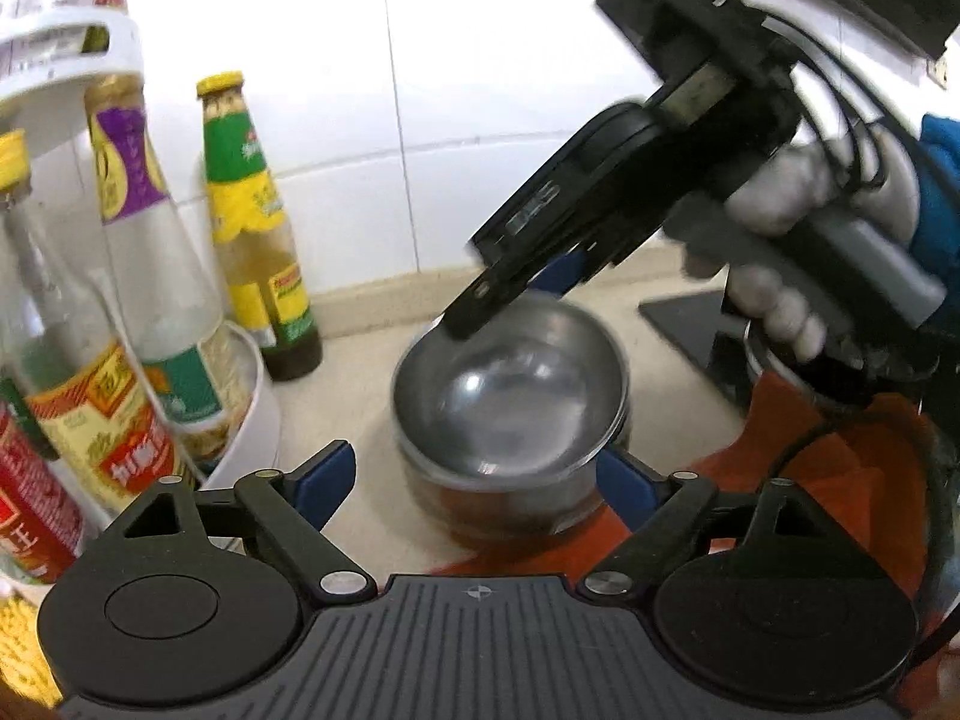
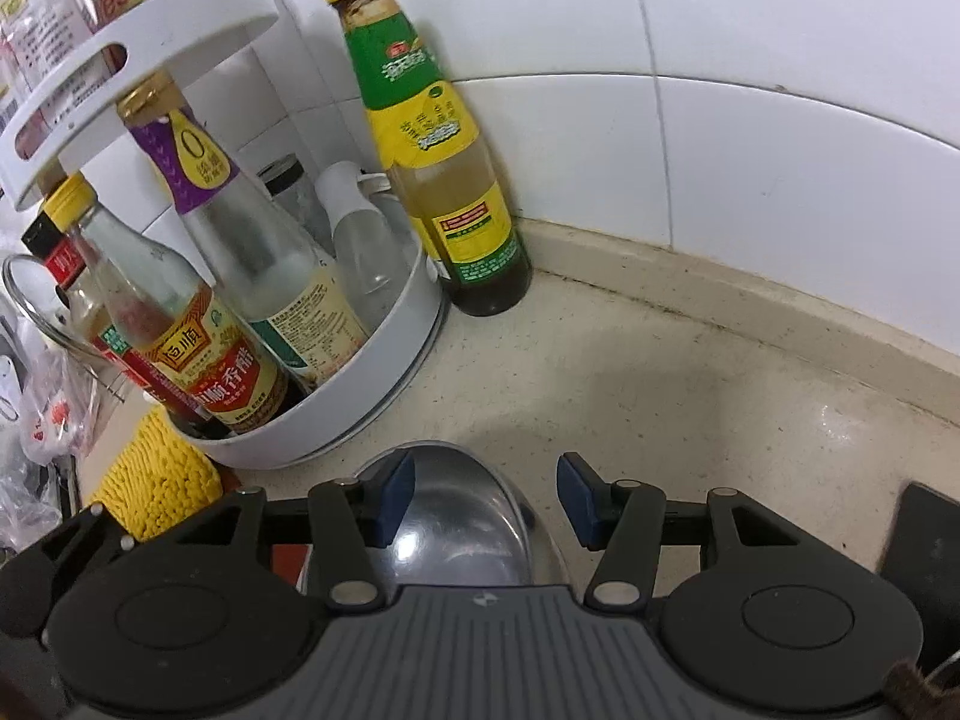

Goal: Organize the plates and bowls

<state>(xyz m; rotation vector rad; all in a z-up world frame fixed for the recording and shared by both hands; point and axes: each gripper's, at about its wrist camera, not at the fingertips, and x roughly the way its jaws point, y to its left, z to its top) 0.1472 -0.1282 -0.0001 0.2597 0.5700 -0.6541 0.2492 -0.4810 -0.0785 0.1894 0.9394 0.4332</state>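
Bottles of sauce crowd a white round two-tier rack (image 2: 336, 420) at left; beside it, stacked shiny steel bowls (image 1: 510, 414) sit on the beige counter (image 2: 690, 396), between the left gripper's (image 1: 480, 480) wide-open jaws. The right gripper (image 2: 486, 498), jaws parted, straddles the top bowl's rim without pinching.

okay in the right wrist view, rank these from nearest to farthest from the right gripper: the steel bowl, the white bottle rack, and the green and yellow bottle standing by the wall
1. Steel bowl: directly under the right gripper, between its fingers.
2. White bottle rack: up and to the left on the counter.
3. Green and yellow bottle: behind the rack, in the tiled corner.
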